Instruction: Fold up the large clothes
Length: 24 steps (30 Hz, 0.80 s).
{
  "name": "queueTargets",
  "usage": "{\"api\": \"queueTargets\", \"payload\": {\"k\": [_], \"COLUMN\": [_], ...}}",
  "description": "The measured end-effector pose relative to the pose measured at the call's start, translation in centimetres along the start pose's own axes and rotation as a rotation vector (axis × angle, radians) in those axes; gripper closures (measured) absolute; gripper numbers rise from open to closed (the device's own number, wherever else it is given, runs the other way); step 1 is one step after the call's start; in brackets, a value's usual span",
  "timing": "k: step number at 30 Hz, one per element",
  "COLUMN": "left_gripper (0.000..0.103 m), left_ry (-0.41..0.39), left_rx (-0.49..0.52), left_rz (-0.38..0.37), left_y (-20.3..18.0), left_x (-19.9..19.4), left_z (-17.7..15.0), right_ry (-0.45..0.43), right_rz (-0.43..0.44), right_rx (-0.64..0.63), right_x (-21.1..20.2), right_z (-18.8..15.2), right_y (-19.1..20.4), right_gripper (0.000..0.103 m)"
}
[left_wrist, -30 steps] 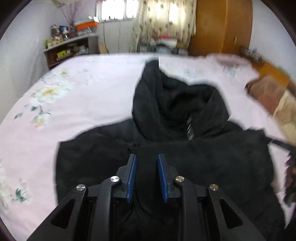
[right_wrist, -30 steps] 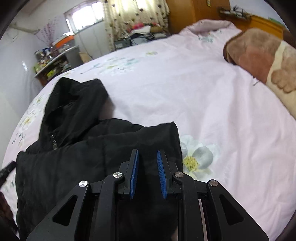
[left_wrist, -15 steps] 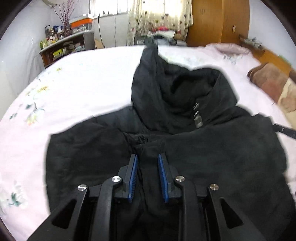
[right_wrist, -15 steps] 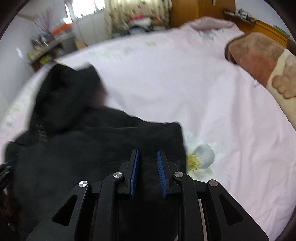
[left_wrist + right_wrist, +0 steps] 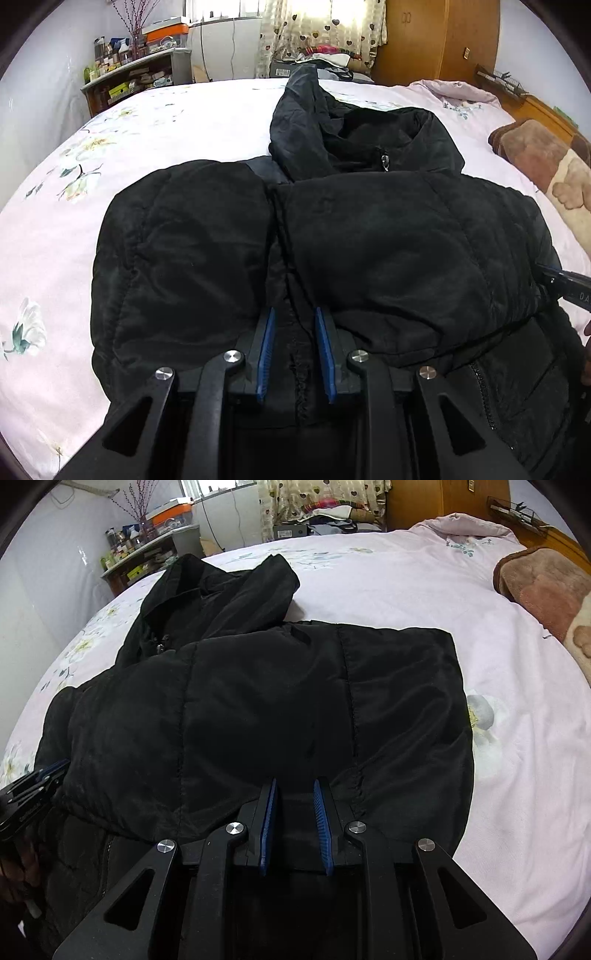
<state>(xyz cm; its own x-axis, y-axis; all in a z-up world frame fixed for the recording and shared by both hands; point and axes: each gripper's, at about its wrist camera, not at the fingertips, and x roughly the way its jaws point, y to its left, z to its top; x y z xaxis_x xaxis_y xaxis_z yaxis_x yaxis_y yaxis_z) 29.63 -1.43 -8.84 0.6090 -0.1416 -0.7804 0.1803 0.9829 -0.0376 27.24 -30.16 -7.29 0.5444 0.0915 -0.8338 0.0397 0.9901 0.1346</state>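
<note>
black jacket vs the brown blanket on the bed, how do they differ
The black jacket lies mid-bed, smooth and quilted, partly folded, with fabric between the blue pads of each hand-held gripper. The brown blanket looks plush, lies at the bed's right edge, and nothing touches it. Both rest on the pink floral bedsheet.

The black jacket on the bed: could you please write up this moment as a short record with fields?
Garment: black jacket, hem half folded up over chest
Hood: flat, at far end
Surface: pink floral bedsheet
Left tool: closed on fabric at the fold's near edge
Right tool: closed on fabric at the fold's near edge
Nearby: brown blanket at bed's right edge
</note>
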Motion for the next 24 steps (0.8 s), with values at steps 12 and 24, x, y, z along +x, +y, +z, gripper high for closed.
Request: {"api": "queueTargets", "payload": {"k": [12,24], "left_gripper": [0.073,0.063], "left_ry": [-0.056,-0.091], "left_rx": [-0.063,-0.049], "left_rz": [-0.037,-0.054], "left_y": [0.8,0.0], "left_x": [-11.9,-23.4], "left_z": [-1.9,-9.0], "right_ry": [-0.080,-0.142], "right_rz": [0.011,0.060], "right_rx": [0.048,0.027], "right_x": [-10.8,-21.6], "right_z": [-3.6,-11.6], "right_y": [2.0,5.9], "right_gripper": [0.069,0.068]}}
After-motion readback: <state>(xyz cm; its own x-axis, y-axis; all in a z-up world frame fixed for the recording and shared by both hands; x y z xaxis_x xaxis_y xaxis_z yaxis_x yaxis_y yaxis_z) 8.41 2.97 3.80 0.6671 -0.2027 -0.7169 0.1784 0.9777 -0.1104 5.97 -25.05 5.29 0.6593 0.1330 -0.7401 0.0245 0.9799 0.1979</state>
